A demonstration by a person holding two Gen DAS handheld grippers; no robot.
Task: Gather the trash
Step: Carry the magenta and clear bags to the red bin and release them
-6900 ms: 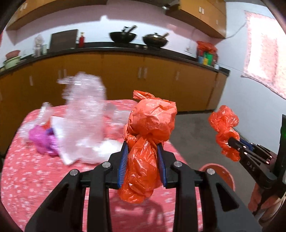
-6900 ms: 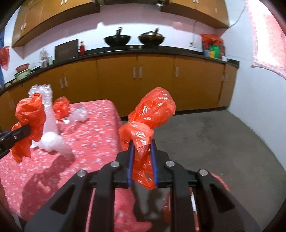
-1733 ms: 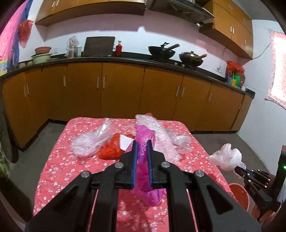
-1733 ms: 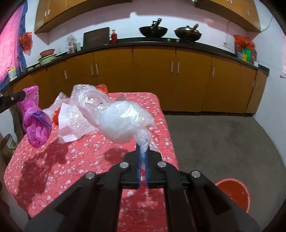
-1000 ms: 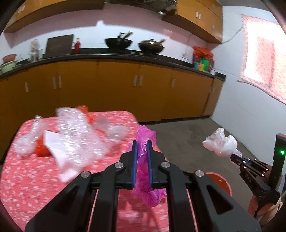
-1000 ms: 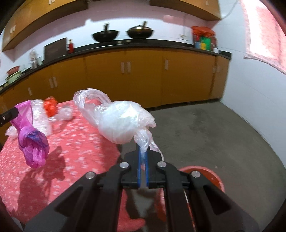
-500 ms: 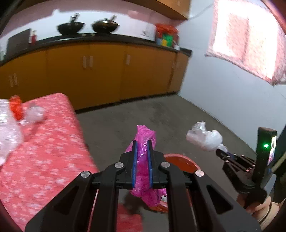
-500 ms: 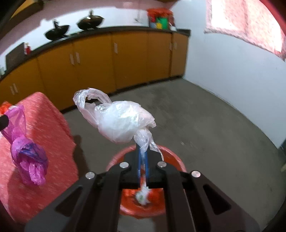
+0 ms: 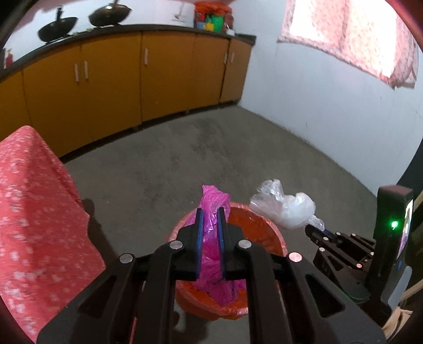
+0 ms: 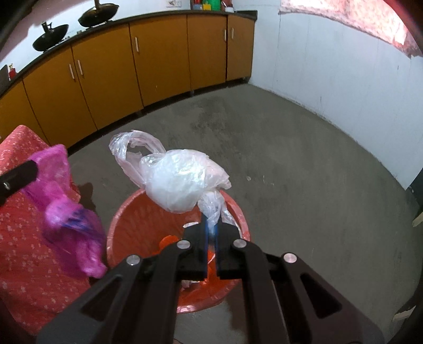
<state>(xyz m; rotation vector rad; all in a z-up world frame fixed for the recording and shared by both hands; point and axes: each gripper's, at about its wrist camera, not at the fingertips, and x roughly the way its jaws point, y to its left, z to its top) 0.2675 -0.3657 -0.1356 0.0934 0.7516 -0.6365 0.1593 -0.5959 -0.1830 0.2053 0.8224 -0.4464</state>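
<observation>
- Kitchen floor, orange bin at 6 o'clock under both tools.
- Left tool pinches pink bag; right tool pinches clear bag, nearer bin centre.

place: home kitchen | cues: orange cabinets, woks on counter, probably a stove beneath

Both grippers were clamped tight, left gripper and right gripper side by side, angled downward.
</observation>
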